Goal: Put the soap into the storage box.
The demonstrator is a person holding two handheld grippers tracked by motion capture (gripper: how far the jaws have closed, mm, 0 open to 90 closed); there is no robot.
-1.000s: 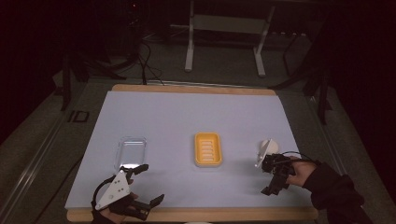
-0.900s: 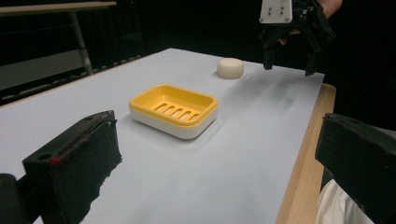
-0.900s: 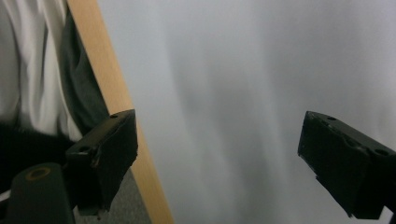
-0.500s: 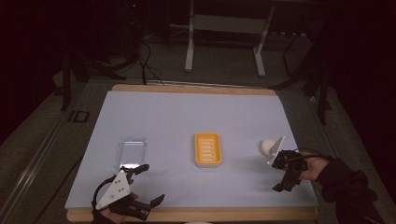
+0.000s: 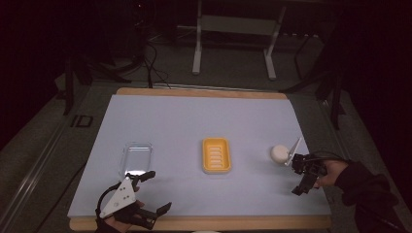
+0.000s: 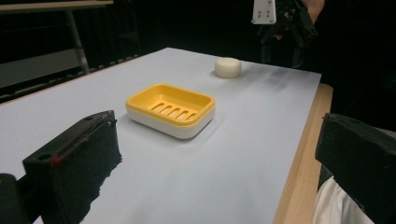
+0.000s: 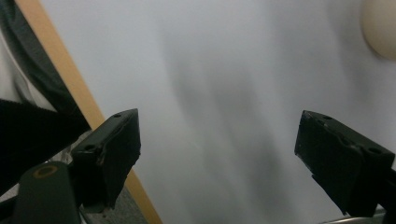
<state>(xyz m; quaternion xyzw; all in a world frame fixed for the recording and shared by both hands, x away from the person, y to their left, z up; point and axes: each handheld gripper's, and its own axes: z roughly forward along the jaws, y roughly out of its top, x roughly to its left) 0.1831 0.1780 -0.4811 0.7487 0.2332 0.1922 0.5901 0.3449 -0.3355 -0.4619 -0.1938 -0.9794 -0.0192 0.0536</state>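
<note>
Dim room, dark floor, and a pale blue table (image 5: pixel 194 121) with a wooden edge. At its middle sits the yellow soap dish (image 5: pixel 216 155), long axis running away from the person. A round white soap bar (image 5: pixel 278 153) lies flat well to the right of the dish, with no long axis to speak of. The right gripper (image 5: pixel 302 177) is just right of the soap, tilted down toward the table, and has drawn back from it since a second ago; its jaws have just been closing yet stand apart with nothing between them. The left gripper (image 5: pixel 151 192) rests near the table's front edge, down-left of the dish, jaws wide open and empty. A clear lid (image 5: pixel 136 156) lies left of the dish.
</note>
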